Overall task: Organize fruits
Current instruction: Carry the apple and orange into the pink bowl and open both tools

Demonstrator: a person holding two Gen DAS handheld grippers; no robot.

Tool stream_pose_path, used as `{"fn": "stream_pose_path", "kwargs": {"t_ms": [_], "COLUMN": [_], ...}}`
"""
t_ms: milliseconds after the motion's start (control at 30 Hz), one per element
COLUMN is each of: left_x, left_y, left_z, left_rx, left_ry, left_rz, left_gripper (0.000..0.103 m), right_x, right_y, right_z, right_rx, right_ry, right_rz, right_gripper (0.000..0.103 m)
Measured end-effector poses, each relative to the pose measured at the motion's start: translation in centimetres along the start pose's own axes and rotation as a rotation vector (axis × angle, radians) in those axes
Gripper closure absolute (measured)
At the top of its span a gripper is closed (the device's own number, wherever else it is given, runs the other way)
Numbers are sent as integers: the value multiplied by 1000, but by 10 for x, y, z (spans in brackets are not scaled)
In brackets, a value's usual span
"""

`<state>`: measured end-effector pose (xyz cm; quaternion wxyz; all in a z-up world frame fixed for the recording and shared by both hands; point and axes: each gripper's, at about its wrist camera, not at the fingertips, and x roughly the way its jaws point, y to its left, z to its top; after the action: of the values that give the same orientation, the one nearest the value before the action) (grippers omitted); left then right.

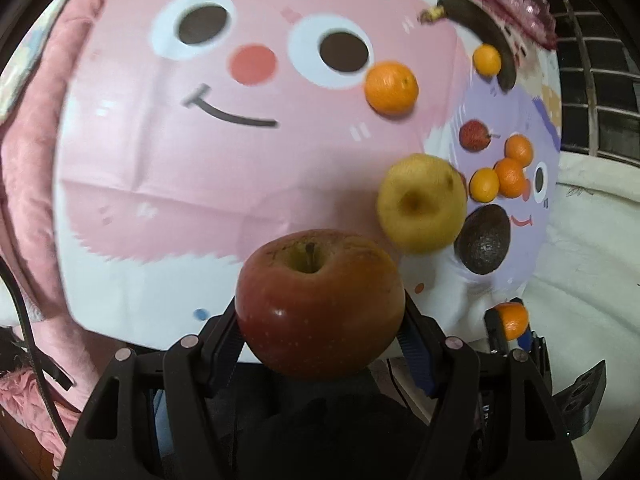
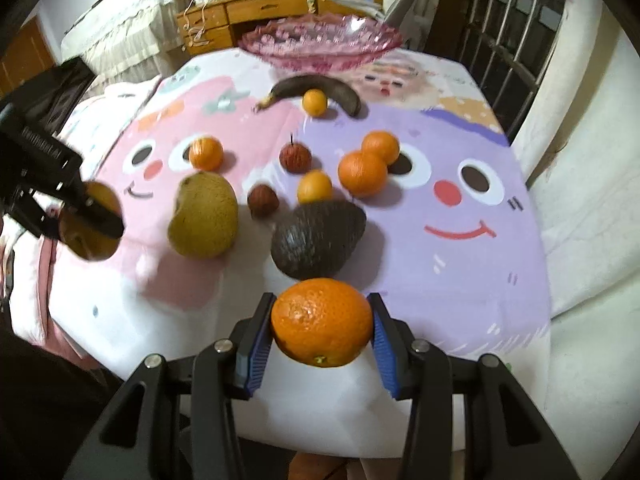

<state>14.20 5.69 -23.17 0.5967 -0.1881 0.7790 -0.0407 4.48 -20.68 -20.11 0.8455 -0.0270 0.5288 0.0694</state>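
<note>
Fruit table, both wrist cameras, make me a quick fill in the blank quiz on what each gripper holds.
The left gripper is shut on an ____.
The right gripper is shut on an ____.
The small orange by the banana sits in front of a pink glass ____.

Missing words: apple; orange; bowl

Both wrist cameras look steeply down over the cartoon tablecloth [image 1: 200,200], sharing the yellow pear [image 2: 204,216] and avocado [image 1: 484,240].
</note>
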Motion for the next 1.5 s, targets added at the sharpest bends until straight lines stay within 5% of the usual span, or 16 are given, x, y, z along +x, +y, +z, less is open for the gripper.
{"fn": "stream_pose_path", "kwargs": {"t_ms": [367, 833, 1100, 1300, 1500], "left_x": [-118, -213, -214, -180, -136], "left_y": [11, -62, -103, -132, -152], "left_z": [12, 92, 146, 187, 224], "left_rx": [69, 118, 135, 140, 110], "left_ry": [-179, -431, -495, -450, -377], "left_rz": [-27, -50, -63, -66, -71], "left_gripper": [35, 35, 35, 35, 35], "right_x": [-45, -51, -30, 13, 76], "right_y": [13, -7, -27, -37, -44], "right_z": [62, 192, 257, 290, 303], "right_rx": [18, -72, -87, -103, -104], "right_ry": [-138, -266, -309, -295, -184], "right_rz": [-13, 55, 94, 130, 167], "right_gripper": [58, 57, 57, 57, 57]}}
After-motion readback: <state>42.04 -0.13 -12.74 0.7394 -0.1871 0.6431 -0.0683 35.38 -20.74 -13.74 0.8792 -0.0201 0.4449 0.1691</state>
